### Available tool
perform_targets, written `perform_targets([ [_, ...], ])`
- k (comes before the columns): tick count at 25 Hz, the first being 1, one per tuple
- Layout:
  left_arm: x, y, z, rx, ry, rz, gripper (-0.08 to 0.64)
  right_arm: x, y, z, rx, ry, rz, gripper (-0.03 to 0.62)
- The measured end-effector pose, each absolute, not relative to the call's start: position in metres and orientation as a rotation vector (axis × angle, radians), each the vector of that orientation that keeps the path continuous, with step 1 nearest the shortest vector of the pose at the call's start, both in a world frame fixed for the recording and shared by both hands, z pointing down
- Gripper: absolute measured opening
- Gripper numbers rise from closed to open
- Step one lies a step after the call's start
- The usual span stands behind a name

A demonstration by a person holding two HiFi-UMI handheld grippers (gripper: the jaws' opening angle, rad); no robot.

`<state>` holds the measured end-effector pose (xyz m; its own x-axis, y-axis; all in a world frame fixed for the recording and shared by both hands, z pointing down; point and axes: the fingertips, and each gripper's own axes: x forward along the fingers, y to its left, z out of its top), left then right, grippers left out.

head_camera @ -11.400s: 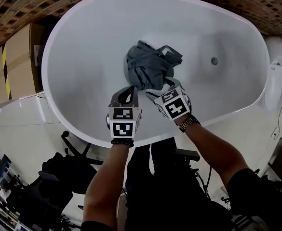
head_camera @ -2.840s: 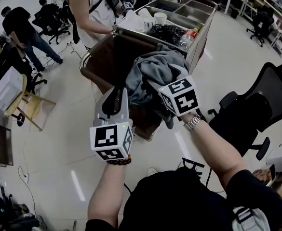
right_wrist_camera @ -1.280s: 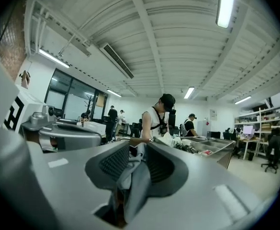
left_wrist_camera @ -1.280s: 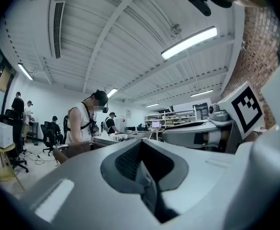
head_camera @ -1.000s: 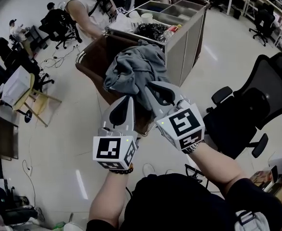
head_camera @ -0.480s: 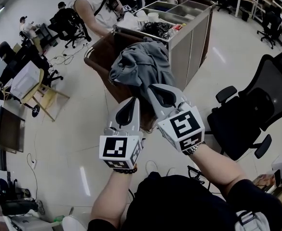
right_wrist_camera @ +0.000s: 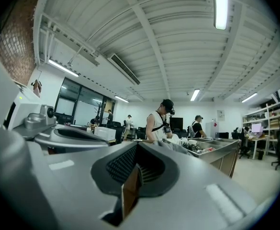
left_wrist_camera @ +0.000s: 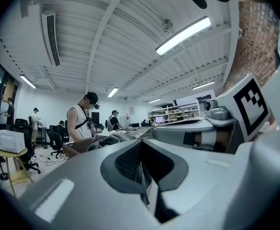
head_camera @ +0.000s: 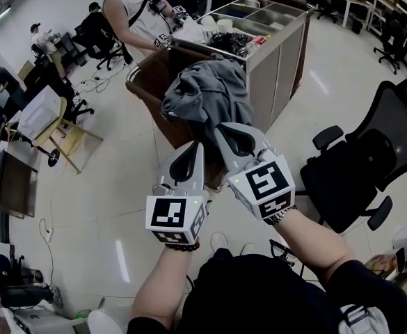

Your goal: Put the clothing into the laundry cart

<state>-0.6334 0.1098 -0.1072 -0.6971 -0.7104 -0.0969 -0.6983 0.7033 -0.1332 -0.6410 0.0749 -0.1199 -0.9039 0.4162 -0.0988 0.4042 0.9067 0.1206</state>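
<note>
Carrying the grey clothing (head_camera: 206, 99) bunched up in the air, the person is approx. at the last leg of the job, by my read. The bundle hangs over the near edge of the laundry cart (head_camera: 151, 72), in front of its brown bag, but it isn't in it yet. The right gripper (head_camera: 224, 129) has its jaws fully together. In the head view the fabric rises straight off its tips, so prob. a thin fold is pinched there and this tool carries the load. The left gripper (head_camera: 191, 147) is also closed, tip just under the bundle's lower edge. Its own view shows no cloth between the pads, so it looks more like a support than a grip. Done: garment picked up and brought to the cart. Left: move it fwd over the bag opening, lower it, then release. Another person (head_camera: 130, 9) stands at the cart's far side, next to the steel trays (head_camera: 273, 16) w/ misc. items, so the drop needs to stay on the bag side.
</note>
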Motion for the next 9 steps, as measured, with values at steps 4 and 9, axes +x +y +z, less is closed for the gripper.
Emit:
perform_targets([
  [4,-0.643,0.113,-0.110,-1.153,2.778,-0.122,0.003,-0.651,0.078,-0.121,0.644,2.962,0.147,0.000],
  [9,-0.657,0.112,-0.101,-1.155,2.787,-0.108,0.003,-0.665,0.077,-0.113,0.648,2.972,0.152,0.000],
])
